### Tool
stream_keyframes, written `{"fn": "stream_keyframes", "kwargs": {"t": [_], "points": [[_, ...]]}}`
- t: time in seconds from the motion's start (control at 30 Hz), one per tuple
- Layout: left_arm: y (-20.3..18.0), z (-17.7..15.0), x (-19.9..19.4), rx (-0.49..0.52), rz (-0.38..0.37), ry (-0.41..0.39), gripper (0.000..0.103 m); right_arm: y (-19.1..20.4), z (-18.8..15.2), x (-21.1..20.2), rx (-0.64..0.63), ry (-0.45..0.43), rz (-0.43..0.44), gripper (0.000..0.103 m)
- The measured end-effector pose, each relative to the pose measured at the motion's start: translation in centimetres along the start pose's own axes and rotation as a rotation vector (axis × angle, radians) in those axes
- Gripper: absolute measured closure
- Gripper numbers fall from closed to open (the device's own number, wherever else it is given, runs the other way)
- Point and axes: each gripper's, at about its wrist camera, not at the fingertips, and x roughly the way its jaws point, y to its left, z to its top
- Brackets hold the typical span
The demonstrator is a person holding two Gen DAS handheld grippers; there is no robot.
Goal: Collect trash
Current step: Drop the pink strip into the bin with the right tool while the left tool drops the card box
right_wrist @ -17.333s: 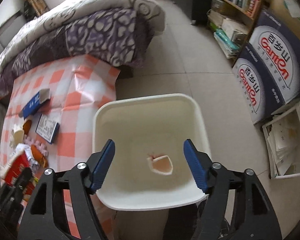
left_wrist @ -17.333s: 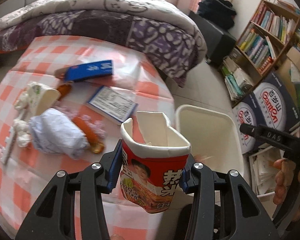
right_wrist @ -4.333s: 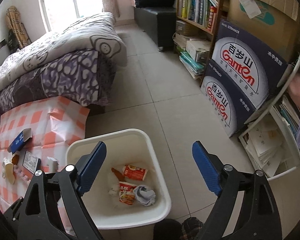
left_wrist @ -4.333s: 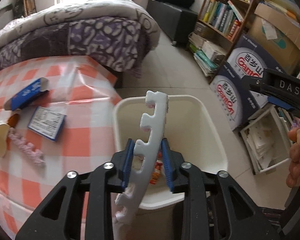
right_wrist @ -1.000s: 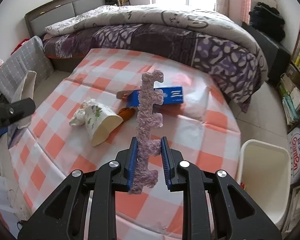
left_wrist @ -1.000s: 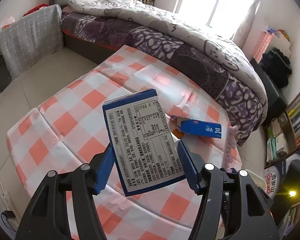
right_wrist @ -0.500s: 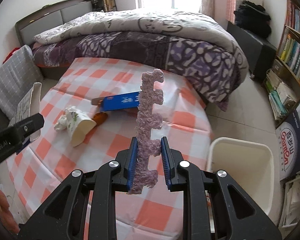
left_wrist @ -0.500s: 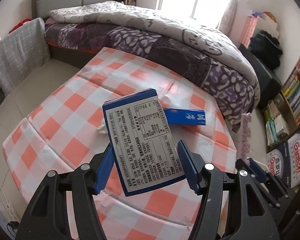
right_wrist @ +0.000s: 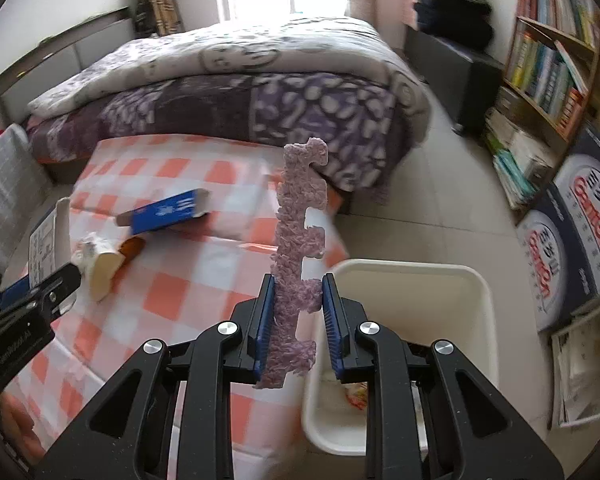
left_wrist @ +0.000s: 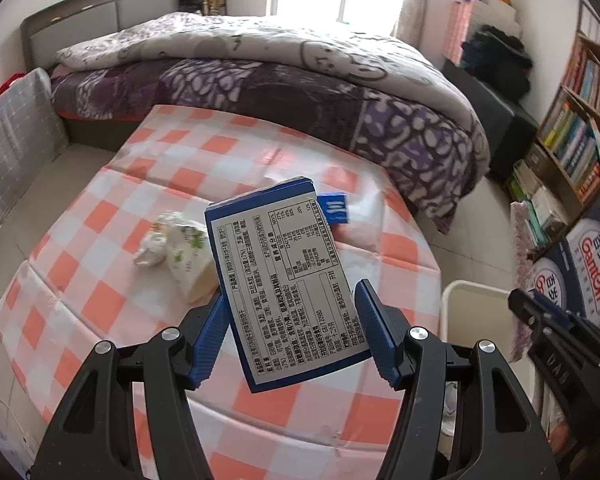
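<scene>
My left gripper (left_wrist: 290, 330) is shut on a flat blue box with a white printed label (left_wrist: 284, 276), held up over the checked table (left_wrist: 100, 304). My right gripper (right_wrist: 298, 322) is shut on a notched purple foam strip (right_wrist: 300, 236) that stands upright, beside the left rim of the white bin (right_wrist: 420, 276). The bin holds some wrappers. On the table lie a long blue carton (right_wrist: 168, 210), a crumpled paper cup (left_wrist: 188, 256) and an orange scrap (right_wrist: 132, 248). The left gripper with its box shows at the left edge (right_wrist: 40, 280) of the right wrist view.
A bed with a purple and white quilt (left_wrist: 280, 76) stands behind the table. Bookshelves (right_wrist: 548, 72) and printed water cartons (right_wrist: 572, 228) line the right wall. The bin (left_wrist: 476, 320) stands on tiled floor right of the table. A grey cushion (left_wrist: 16, 136) sits at left.
Both grippers have swung to the right, away from the table's left side. The bin has come closer in the right wrist view. Both grips are unchanged.
</scene>
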Motion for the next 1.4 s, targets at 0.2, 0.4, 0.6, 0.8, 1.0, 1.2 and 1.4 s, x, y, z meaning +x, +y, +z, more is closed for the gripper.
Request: {"fn": "stream_keyframes", "kwargs": {"t": [0.2,0.4,0.6,0.8,1.0,1.2,1.4], "points": [[-3.4,-0.8,0.7,0.06,-0.029,0.009,0.041,-4.7,-0.1,0.1,0.083,0.032,-0.055,0.078],[-7.2,-1.8,1.4,0.126,-0.073,0.028,0.041,-9.7,-0.2,-0.3,0.198,0.038,-0.117,0.054],[-11.0,-3.1,2.2,0.185,-0.125,0.058,0.041,-13.5,-0.6,-1.3,0.282,0.014,-0.175,0.029],[-14.9,-4.6,3.2,0.248,-0.181,0.09,0.041,-16.5,-1.0,-1.8,0.328,0.011,-0.207,0.022],[-18.2,-5.9,3.9,0.305,-0.236,0.109,0.041,-18.8,-1.5,-2.4,0.348,0.002,-0.245,0.02],[-20.5,-7.1,4.6,0.336,-0.303,0.143,0.033,-20.6,-1.9,-2.8,0.383,0.001,-0.25,0.019],[-20.4,-7.2,4.7,0.34,-0.308,0.137,0.018,-20.5,-1.8,-3.0,0.4,-0.003,-0.231,0.014]]}}
